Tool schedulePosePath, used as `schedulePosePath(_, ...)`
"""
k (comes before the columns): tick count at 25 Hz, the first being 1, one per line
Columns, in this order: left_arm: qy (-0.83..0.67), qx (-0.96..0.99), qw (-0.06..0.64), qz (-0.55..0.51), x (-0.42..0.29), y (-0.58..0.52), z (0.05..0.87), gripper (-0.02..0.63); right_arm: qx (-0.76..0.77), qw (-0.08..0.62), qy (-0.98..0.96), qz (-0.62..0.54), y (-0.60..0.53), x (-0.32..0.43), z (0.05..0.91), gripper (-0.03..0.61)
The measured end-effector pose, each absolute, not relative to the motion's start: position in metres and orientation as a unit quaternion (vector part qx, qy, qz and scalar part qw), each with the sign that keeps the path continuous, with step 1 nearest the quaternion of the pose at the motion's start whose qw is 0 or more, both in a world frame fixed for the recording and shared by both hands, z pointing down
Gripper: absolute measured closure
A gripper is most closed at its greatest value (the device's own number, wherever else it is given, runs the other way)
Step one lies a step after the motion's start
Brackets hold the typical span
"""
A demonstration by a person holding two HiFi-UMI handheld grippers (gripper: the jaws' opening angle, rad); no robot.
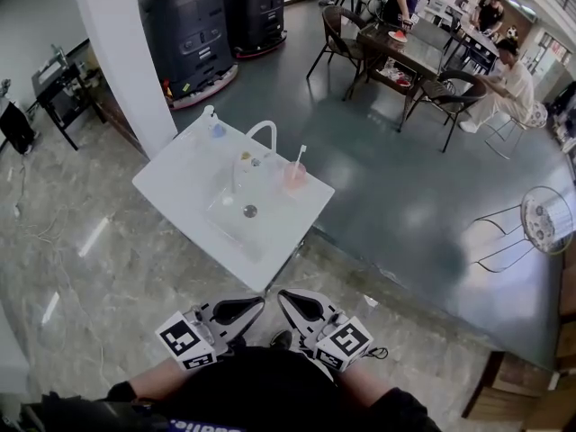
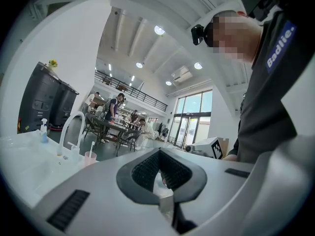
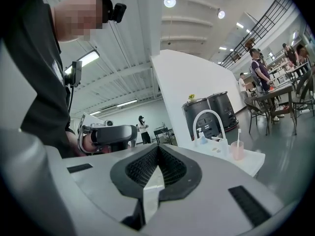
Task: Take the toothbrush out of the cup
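At the far left of the head view a black trolley [image 1: 54,84] stands by the wall. Next to it come a white pillar [image 1: 126,52] and two dark round machines [image 1: 184,30].

In the middle stands the white bench [image 1: 175,183] with a sunken basin [image 1: 241,212]. Along its far side, from the left, are a soap bottle [image 1: 214,126], an arched white tap [image 1: 262,133] and the pink cup [image 1: 295,177] near the right corner. The toothbrush [image 1: 300,157] stands in the cup, its upper end well above the rim (the cup is just beside the tap, not touching it). Further right, people sit and stand around a dark table [image 1: 405,48], and a fan [image 1: 547,219] is at the right edge.

Both grippers are low in the frame, close to the person's body and well apart from the bench. The left gripper [image 1: 259,302] has its fingers together with nothing held between them. Its own view shows the tips meeting [image 2: 158,151], with the cup [image 2: 90,157] and toothbrush [image 2: 91,147] small at the left, beside the tap. The right gripper [image 1: 283,295] also has its fingers together and empty [image 3: 157,147]. In its view the cup [image 3: 237,150] and toothbrush [image 3: 239,134] stand off to the right on the bench.
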State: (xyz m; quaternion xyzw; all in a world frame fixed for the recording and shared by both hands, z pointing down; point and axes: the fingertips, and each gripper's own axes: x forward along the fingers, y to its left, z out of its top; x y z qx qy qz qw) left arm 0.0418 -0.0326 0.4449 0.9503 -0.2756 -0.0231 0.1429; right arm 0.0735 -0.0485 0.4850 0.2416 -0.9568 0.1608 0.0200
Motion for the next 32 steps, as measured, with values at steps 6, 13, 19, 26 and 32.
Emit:
schedulePosePath(6,-0.257,0.956,0.141,-0.029,0.022,-0.055,0.441,0.615,0.263,0.021,-0.952,0.158,-0.071,0.055,0.477,0.568)
schedulePosePath(13,-0.230,0.961,0.149,-0.025,0.004,-0.082,0.446,0.615,0.291,0.032,-0.944,0.155,-0.106,0.038,0.483,0.568)
schedulePosePath(19,-0.225,0.963,0.147,-0.034,-0.011,-0.107,0.446,0.615,0.317,0.040,-0.936,0.144,-0.144,0.034,0.492,0.568)
schedulePosePath(26,-0.225,0.962,0.150,-0.030,-0.019,-0.120,0.449,0.615,0.344,0.072,-0.927,0.129,-0.180,0.041,0.509,0.568)
schedulePosePath(32,-0.234,0.960,0.149,-0.030,-0.022,-0.129,0.450,0.615,0.350,0.093,-0.923,0.129,-0.210,0.049,0.523,0.568)
